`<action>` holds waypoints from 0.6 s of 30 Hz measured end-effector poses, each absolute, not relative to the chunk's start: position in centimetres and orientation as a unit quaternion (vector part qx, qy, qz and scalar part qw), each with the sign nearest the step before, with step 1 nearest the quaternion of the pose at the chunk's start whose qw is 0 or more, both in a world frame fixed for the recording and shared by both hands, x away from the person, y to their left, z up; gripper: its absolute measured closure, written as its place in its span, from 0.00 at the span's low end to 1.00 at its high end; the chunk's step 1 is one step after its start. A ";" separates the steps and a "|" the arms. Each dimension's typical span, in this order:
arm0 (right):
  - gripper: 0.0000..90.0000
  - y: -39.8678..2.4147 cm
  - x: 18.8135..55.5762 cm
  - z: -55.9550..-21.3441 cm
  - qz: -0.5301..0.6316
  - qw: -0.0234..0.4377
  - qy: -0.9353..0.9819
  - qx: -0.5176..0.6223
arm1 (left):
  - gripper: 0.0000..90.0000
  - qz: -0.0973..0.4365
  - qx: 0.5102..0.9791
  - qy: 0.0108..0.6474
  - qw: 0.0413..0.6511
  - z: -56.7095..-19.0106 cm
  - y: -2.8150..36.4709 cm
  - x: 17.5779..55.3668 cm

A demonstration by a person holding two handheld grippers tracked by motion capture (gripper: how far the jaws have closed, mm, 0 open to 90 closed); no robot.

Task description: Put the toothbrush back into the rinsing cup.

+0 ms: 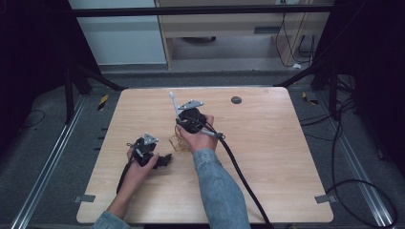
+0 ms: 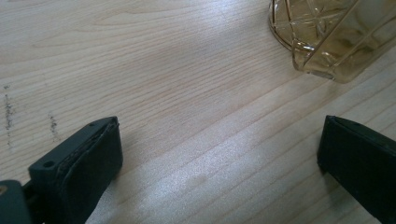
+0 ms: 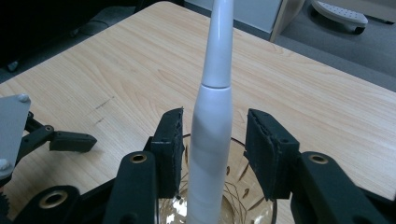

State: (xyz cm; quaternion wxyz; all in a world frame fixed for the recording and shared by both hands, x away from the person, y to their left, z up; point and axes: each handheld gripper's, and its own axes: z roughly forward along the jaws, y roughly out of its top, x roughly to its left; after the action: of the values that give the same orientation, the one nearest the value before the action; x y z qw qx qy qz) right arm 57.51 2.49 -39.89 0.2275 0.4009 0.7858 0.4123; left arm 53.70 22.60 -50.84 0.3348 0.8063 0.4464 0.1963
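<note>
bare tabletop (image 1: 267, 143) surrounds glass (image 3: 243, 186), white toothbrush (image 3: 212, 130) between right claw (image 3: 212, 135) pads.

left claw (image 1: 165, 160): low, level, jaws wide apart | right claw (image 3: 212, 140): jaws parted, pads pressing nothing

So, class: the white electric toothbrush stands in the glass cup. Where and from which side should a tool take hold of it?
Grip the white toothbrush on its thick handle just above the glass cup rim, coming in level from the person's side with jaws either side, as the right tool sits now. It stands near upright, and the neck above looks too thin and tapered, so probably slippery.
</note>
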 end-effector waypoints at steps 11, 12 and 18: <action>0.62 1.8 57.1 -39.4 0.411 0.235 0.786 0.397 | 0.00 0.196 0.806 0.447 0.334 -50.8 22.6 53.7; 0.62 1.7 57.1 -39.3 0.413 0.235 0.785 0.397 | 0.00 0.197 0.806 0.447 0.334 -50.8 22.6 53.7; 0.54 0.9 56.9 -38.7 0.426 0.238 0.777 0.398 | 0.00 0.196 0.806 0.447 0.334 -50.8 22.6 53.7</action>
State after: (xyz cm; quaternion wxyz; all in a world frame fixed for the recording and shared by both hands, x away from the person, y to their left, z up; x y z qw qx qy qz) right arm 56.86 0.95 -38.71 0.2378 0.3982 0.7768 0.4260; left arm 53.70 22.59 -50.83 0.3339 0.8064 0.4468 0.1964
